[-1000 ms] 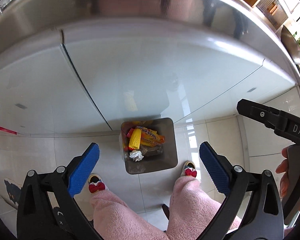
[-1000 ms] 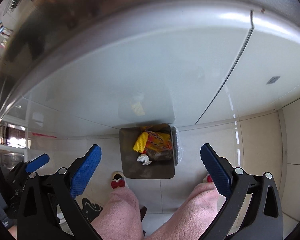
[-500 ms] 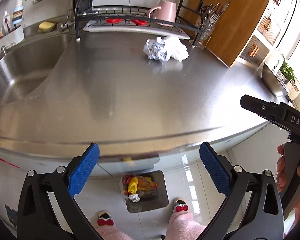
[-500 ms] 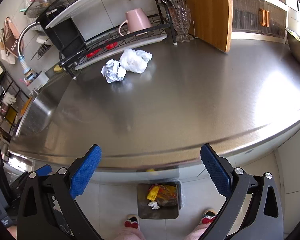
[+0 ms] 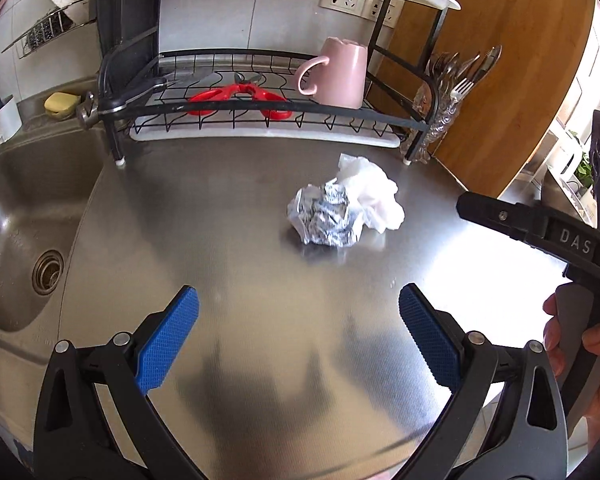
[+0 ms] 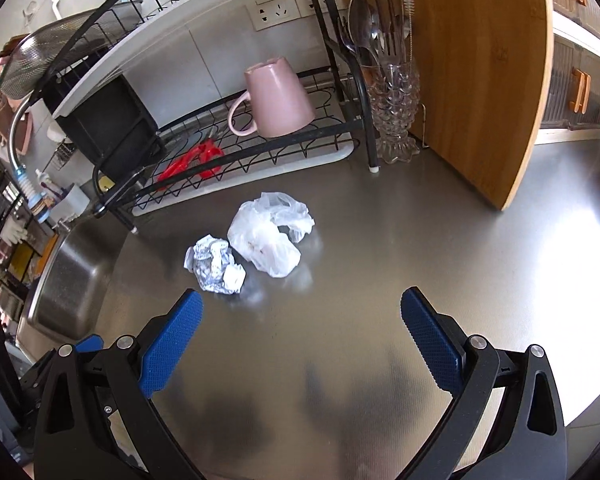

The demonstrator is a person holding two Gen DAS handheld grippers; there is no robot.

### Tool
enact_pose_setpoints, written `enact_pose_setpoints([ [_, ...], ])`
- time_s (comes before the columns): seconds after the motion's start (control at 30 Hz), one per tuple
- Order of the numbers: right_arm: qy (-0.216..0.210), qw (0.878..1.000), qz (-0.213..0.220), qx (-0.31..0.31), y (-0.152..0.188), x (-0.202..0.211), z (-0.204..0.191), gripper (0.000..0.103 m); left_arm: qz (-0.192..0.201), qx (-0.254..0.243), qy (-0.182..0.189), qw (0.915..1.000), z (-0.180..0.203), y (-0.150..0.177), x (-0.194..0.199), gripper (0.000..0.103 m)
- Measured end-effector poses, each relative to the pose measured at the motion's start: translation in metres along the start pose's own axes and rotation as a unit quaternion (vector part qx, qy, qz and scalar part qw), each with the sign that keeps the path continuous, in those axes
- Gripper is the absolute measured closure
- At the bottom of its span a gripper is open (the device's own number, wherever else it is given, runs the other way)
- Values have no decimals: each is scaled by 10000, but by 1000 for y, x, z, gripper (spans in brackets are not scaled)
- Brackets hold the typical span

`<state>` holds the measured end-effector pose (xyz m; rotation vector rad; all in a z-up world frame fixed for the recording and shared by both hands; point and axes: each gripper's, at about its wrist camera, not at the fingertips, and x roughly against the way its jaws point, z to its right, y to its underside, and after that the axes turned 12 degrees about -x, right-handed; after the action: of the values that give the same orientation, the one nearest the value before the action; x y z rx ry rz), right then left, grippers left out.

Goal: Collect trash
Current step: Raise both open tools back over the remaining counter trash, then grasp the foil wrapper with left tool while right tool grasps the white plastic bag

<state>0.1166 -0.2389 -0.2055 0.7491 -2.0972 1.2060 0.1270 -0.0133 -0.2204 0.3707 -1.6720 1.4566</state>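
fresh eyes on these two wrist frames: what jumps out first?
Two bits of trash lying mid-counter on the steel countertop: a crumpled foil ball and, touching it, a white plastic bag. Behind them, an upside-down pink mug and red scissors sit in the black dish rack. Both grippers, left and right, hover open and empty over the counter's near edge.

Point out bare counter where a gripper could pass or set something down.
Free: the steel counter between both open grippers, left and right, and the trash; also the stretch right of the plastic bag up to the cutting board. Crowded: the back edge, with dish rack, pink mug, cutlery glass; foil ball touches the bag. The sink takes the left.
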Motion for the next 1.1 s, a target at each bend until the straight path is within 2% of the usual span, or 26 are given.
enact_pose_setpoints([
  [0.13,-96,9995,-299,20,-21,-32,-9,18,-14,-8,50,10000,-8,-25,-19,9],
  [0.43,-238,9978,-620,-82,-54,-84,-25,19,-96,-291,150,9994,-5,-53,-57,10],
  [0.53,-254,9966,-770,-149,-58,-104,-27,20,-183,-319,182,9992,-3,-55,-72,14],
  [0.6,-219,9958,-876,-127,-59,-116,-29,21,-272,-328,232,9988,-2,-55,-81,20],
  [0.63,-179,9956,-913,-90,-58,-121,-30,25,-322,-336,270,9986,-1,-54,-85,27],
  [0.67,-150,9952,-967,-57,-57,-126,-31,33,-372,-347,308,9982,0,-53,-90,36],
  [0.7,-146,9946,-1027,-38,-56,-129,-31,35,-416,-359,349,9979,1,-52,-93,39],
  [0.73,-158,9943,-1052,-26,-55,-131,-31,37,-451,-375,381,9975,1,-51,-96,47],
  [0.77,-166,9943,-1049,7,-54,-132,-32,46,-458,-386,445,9972,2,-50,-98,53],
  [0.8,-189,9943,-1046,38,-53,-132,-32,50,-430,-394,441,9973,3,-50,-98,53],
  [0.87,-233,9946,-1010,104,-52,-130,-34,70,-411,-417,448,9973,4,-49,-98,55],
  [0.97,-193,9950,-944,272,-49,-126,-39,84,-421,-474,486,9968,7,-47,-94,57],
  [1.1,-118,9963,-796,312,-48,-118,-36,92,-433,-538,402,9968,9,-40,-81,57],
])
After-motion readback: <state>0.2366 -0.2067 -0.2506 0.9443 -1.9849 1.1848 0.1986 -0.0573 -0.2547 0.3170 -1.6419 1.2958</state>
